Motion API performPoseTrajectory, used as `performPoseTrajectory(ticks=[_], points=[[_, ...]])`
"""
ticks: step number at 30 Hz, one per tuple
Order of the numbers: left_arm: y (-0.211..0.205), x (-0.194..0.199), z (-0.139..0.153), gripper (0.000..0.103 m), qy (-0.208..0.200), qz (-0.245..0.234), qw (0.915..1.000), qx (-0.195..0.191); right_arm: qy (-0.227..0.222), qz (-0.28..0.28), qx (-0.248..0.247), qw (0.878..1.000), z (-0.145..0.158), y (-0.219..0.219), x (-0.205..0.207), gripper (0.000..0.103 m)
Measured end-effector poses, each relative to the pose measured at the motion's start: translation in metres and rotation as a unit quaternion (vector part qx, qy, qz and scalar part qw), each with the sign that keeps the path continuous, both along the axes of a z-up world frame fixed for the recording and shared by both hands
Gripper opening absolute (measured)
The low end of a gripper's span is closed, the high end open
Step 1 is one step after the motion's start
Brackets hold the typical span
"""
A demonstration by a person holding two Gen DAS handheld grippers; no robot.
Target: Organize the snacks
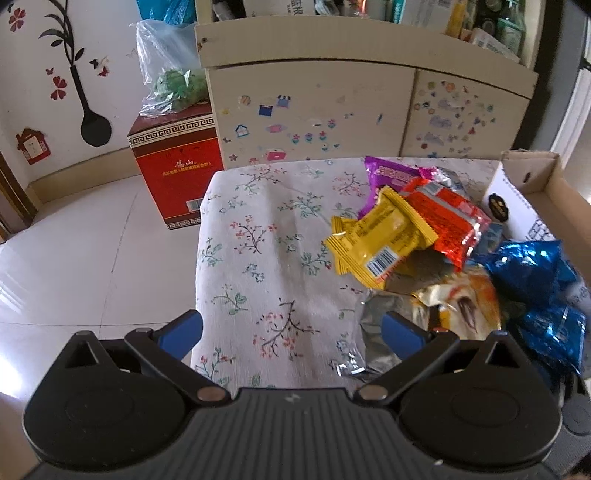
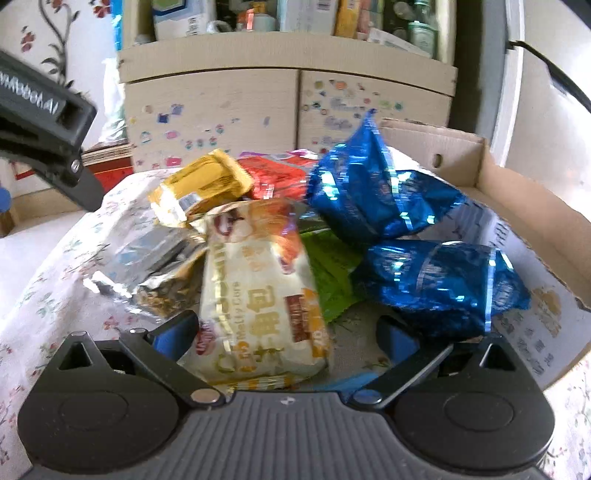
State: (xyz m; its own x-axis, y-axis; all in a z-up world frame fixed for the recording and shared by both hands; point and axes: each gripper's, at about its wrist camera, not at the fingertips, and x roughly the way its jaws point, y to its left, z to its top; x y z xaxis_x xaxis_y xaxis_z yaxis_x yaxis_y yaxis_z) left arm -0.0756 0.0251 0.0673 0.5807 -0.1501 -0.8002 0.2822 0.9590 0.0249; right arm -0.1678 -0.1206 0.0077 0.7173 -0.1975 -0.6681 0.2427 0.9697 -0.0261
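Covering the green packet [image 2: 325, 273], blue packets [image 2: 436, 288] look blurred.

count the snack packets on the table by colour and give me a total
Blue foil packets: 2
Yellow packet: 1
Red packet: 1
Purple packet: 1
Cream bread packet: 1
Silver foil packet: 1
Green packet: 1
Total: 8

Purple packet [image 1: 395, 173]: lower half hidden under orange packet [image 1: 448, 218] and yellow packet [image 1: 380, 236]. Green wrapper [image 2: 328, 269]: mostly covered by cream bread packet [image 2: 258, 295], print unreadable. Cardboard box [image 1: 535, 177]: cut by right edge. Shelf items [image 2: 280, 14]: blurred, unidentifiable.
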Motion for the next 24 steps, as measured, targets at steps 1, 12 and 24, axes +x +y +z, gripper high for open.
performPoseTrajectory(ticks=[1, 12, 24], points=[[0.001, -0.002, 0.003, 0.102, -0.002, 0.0, 1.0, -0.004, 0.0, 0.002, 0.0, 1.0, 0.0, 0.001, 0.0, 0.103], [0.016, -0.026, 0.013, 0.102, -0.001, 0.028, 0.999, -0.035, 0.023, -0.008, 0.008, 1.0, 0.005, 0.003, 0.0, 0.103], [0.03, -0.037, 0.035, 0.102, -0.032, 0.037, 0.9978, -0.044, 0.114, -0.027, 0.092, 0.989, 0.082, -0.017, 0.002, 0.103]])
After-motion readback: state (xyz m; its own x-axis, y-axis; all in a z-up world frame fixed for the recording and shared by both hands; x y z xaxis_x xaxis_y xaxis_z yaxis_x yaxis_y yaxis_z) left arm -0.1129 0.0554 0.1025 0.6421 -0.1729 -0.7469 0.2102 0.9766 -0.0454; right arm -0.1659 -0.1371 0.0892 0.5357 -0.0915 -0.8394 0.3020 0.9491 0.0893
